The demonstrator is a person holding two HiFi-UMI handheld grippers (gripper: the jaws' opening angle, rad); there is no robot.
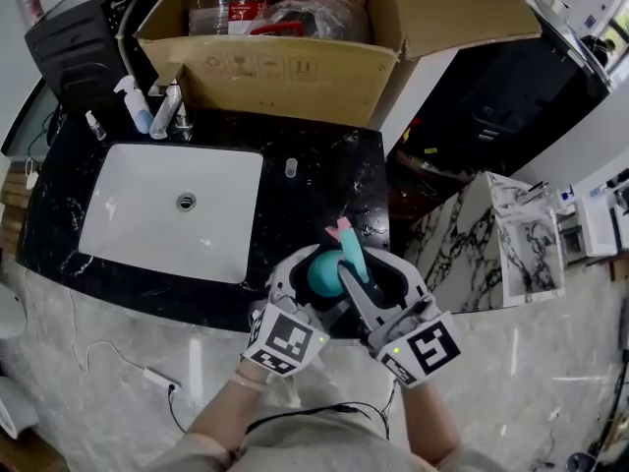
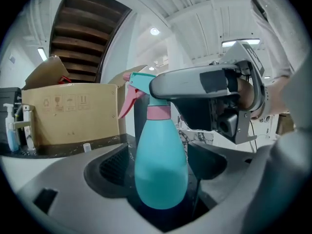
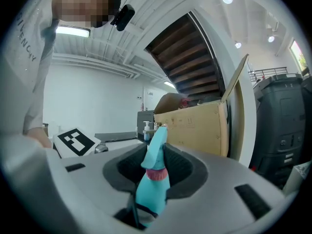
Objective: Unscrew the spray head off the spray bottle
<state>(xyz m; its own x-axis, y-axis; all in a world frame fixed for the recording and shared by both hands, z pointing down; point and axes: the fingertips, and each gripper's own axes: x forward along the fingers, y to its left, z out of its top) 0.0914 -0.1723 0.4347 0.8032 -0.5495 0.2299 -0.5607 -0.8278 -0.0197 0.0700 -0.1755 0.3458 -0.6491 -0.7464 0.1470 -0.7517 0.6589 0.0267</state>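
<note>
My right tool [image 3: 155,168] grips the spray head [image 3: 157,147], left tool [image 2: 158,156] is open round the spray bottle [image 1: 324,271] at bench [image 1: 324,175] edge; looks light & slippery, so I'd clamp the wide body.

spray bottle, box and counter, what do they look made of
spray bottle: likely plastic, smooth teal body with a soft sheen, pink collar.
box: brown cardboard, matte, folded flaps.
counter: glossy black stone or stone-look, white veins; can't tell which.
</note>
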